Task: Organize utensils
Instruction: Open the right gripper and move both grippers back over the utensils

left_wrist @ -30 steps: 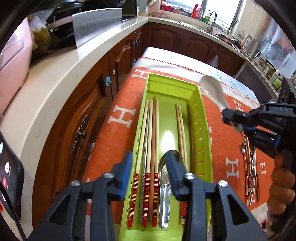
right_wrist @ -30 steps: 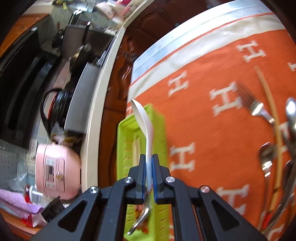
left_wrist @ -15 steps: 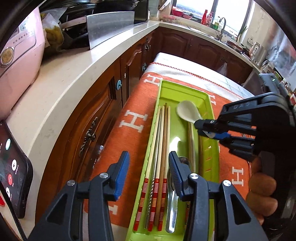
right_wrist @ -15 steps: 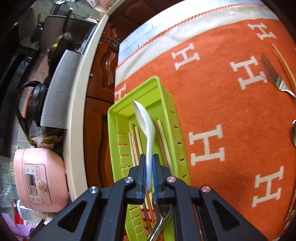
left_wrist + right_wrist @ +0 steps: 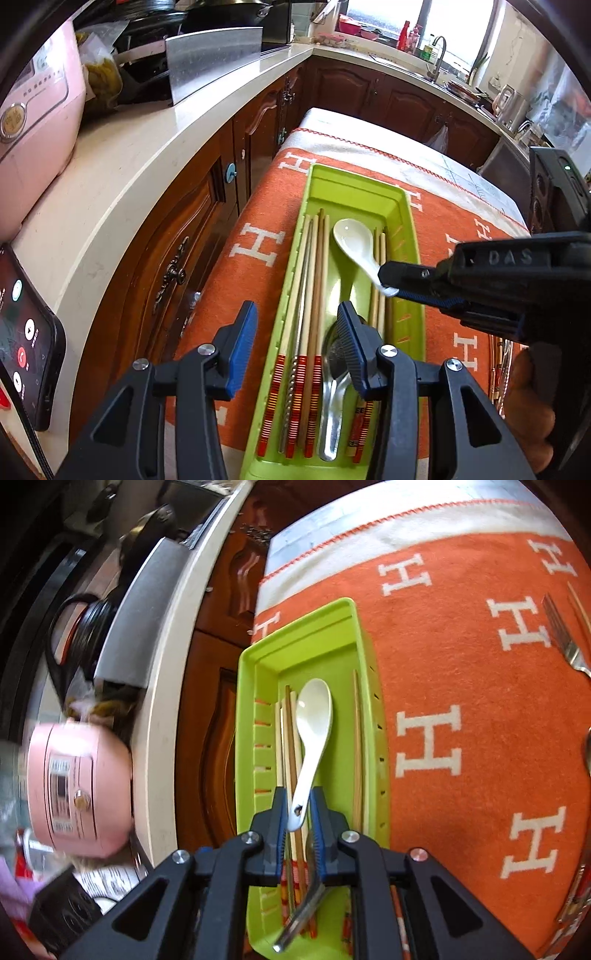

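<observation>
As the right gripper (image 5: 298, 812) opens its jaws, the white ceramic spoon (image 5: 312, 723), carried over, settles into the green plastic tray (image 5: 314, 627); the left gripper (image 5: 297, 347) hangs open, empty.

- My right tool (image 5: 298, 814) has carried the white spoon (image 5: 312, 734) from above the orange cloth (image 5: 480, 701) to inside the green tray (image 5: 247, 664).
- The spoon has turned from edge-on to bowl-up, over the chopsticks (image 5: 290, 738).
- The right tool's jaws, a second ago clamped on the spoon's handle, are opening now; the handle's end sits between them with gaps showing.
- In my left view, the right tool (image 5: 388, 286) now reaches over the tray's right wall (image 5: 413, 258).
</observation>
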